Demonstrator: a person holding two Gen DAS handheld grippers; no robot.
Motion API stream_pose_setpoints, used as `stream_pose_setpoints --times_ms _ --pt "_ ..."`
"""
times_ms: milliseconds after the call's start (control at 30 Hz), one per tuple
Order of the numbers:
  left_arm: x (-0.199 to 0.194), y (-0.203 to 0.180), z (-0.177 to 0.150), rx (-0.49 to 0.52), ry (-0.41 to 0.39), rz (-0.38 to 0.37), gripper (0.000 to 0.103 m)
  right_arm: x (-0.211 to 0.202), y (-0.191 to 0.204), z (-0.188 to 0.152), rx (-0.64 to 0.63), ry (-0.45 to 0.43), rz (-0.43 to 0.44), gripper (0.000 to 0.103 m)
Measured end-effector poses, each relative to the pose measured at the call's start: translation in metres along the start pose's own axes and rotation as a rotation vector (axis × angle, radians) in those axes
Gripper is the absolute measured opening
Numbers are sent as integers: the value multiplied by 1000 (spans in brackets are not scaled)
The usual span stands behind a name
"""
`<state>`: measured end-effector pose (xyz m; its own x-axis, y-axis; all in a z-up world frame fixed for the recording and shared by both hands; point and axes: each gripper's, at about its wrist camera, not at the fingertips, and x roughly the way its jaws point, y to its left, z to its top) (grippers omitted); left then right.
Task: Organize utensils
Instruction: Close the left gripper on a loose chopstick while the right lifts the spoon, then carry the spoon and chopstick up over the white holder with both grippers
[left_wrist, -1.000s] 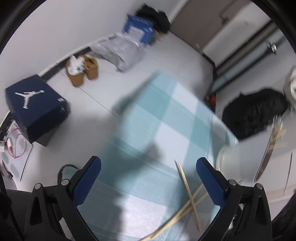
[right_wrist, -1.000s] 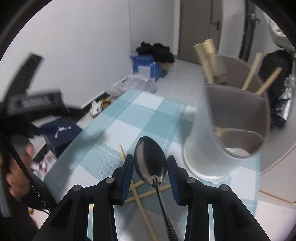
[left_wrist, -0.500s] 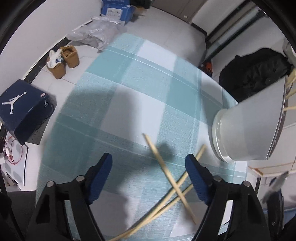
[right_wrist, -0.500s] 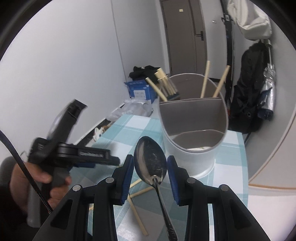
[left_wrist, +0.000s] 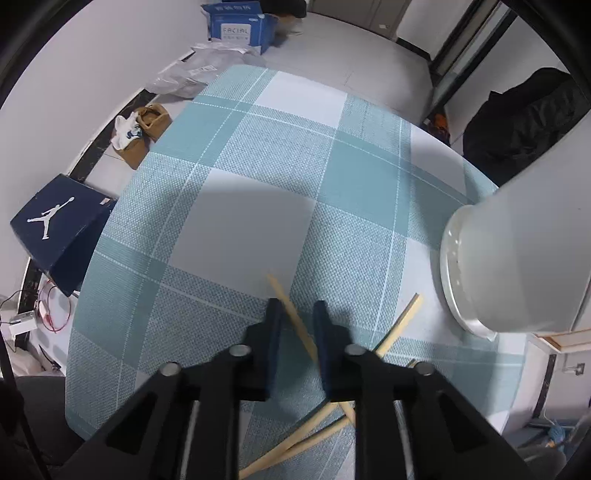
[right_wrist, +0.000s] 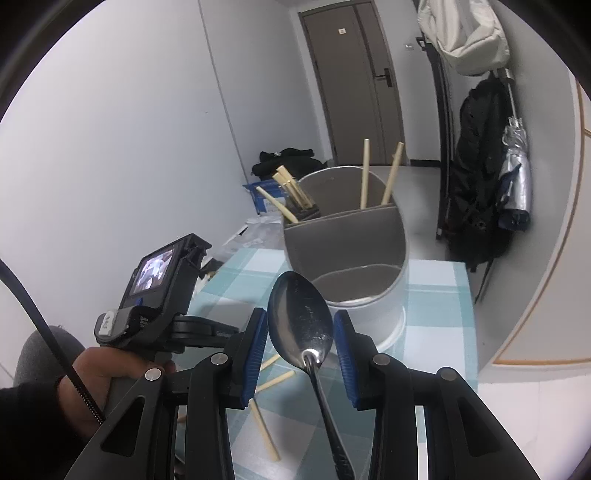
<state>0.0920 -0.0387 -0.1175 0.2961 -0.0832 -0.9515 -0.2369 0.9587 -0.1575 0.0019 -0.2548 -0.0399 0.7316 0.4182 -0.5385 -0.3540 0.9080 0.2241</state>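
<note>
With our left gripper (left_wrist: 297, 314) just closing on a chopstick (left_wrist: 291, 314) lying near the holder (right_wrist: 347, 254), and our right gripper (right_wrist: 301, 341) holding the spoon (right_wrist: 299, 321) before it, we lift the chopstick level.

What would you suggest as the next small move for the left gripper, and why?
Probably lift straight up: the left gripper has just been closing on the top chopstick, which crosses two others on the checked cloth; the holder waits nearby.
</note>
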Motion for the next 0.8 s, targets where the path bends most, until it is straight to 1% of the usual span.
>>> stream_pose_setpoints --times_ms 133,267,333,400,500,533,600,667,700,767,800 --pt "1 -3 2 -27 -9 -10 3 -5 0 -3 9 -1 -5 35" --pt "2 -5 4 -54 -22 -33 2 -7 -1 -1 19 -9 1 35" --pt "-2 -6 5 -50 -47 -42 2 -9 -2 0 26 -15 4 35" --pt "-10 -7 4 -46 -83 -67 2 -12 -3 0 39 -26 12 35" --pt "-31 -6 -1 -50 -160 -109 2 -13 -7 2 66 -36 26 35" --pt "-40 -4 -3 -54 -196 -136 2 -15 -9 2 81 -41 34 35" --pt "-57 -3 -6 -50 -259 -154 2 -17 -10 3 102 -50 41 35" --pt "-77 -3 -10 -44 -320 -194 2 -21 -11 3 117 -63 47 35" --pt "-91 -4 -14 -33 -368 -211 2 -22 -12 4 121 -68 49 35" --pt "-109 -9 -20 -7 -426 -221 2 -27 -11 5 132 -84 59 35" --pt "-117 -9 -22 5 -459 -242 2 -28 -11 5 134 -88 62 35"
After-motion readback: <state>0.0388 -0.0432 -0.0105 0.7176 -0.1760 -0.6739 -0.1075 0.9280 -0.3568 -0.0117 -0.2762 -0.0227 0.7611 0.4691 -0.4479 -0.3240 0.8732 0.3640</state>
